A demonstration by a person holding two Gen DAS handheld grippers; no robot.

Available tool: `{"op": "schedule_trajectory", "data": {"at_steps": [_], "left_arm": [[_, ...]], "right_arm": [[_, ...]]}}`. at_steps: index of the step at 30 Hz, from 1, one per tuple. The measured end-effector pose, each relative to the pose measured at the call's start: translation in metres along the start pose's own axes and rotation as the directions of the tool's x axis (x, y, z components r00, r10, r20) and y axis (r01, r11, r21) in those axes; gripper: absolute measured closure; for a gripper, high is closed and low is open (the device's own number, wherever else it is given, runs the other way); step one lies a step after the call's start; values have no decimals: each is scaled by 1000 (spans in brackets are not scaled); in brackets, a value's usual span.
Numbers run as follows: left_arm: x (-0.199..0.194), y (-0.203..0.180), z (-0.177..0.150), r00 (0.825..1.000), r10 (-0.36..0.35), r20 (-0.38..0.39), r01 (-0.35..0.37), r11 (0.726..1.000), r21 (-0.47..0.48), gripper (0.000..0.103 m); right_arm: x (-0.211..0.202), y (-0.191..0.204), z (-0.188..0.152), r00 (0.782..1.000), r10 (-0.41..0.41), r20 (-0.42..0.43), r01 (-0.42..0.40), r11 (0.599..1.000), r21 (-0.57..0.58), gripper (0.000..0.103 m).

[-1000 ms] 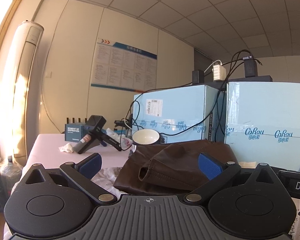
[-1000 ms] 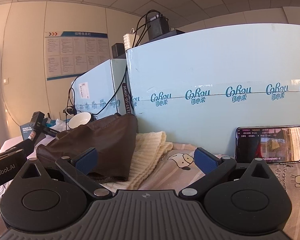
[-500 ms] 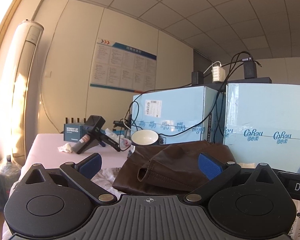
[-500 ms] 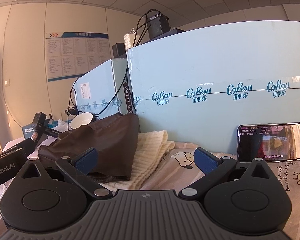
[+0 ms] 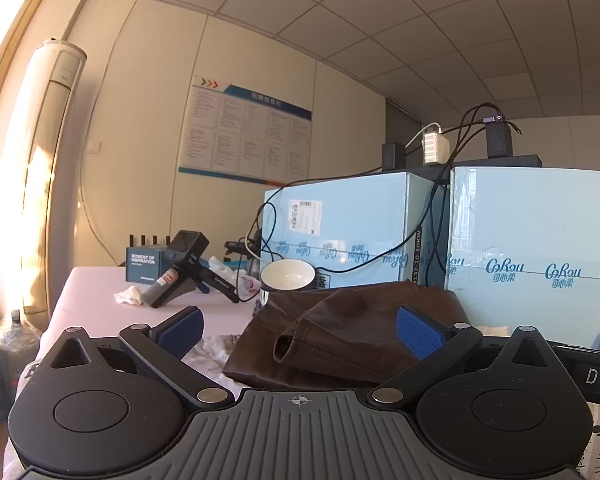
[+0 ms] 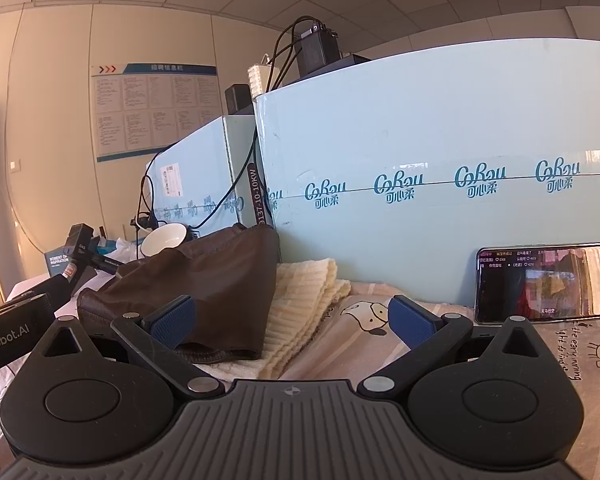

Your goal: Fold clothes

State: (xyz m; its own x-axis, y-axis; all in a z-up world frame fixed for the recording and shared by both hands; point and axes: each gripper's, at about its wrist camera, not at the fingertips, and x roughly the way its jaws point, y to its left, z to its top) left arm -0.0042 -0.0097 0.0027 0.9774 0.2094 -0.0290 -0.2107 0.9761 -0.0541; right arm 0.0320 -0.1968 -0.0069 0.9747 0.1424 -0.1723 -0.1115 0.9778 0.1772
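We read "CoRou" with the Chinese characters 可心柔 beneath it, repeated along the pale blue cartons (image 6: 440, 152). A black strap (image 6: 254, 196) between them bore "137-10-10KW". The small dark box (image 5: 145, 265) said "MOMENT OF INSPIRATION". A black device (image 6: 8, 336) at the left edge showed "nRobot.AI". The bedsheet (image 6: 572, 356) carried "the early morning". The wall notice board (image 5: 246, 132) was too small for us to read.

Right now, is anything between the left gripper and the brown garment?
Nothing visible. The left gripper has its jaws open, and the brown garment lies straight ahead between them. The white bowl sits behind the garment, not in the path.
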Motion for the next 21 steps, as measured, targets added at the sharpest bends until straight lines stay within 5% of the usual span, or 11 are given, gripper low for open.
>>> {"op": "schedule_trajectory", "data": {"at_steps": [21], "left_arm": [[-1,0,0,1000,0,7,0,1000,4,0]], "right_arm": [[-1,-1,0,1000,3,5,-3,1000,5,0]]}}
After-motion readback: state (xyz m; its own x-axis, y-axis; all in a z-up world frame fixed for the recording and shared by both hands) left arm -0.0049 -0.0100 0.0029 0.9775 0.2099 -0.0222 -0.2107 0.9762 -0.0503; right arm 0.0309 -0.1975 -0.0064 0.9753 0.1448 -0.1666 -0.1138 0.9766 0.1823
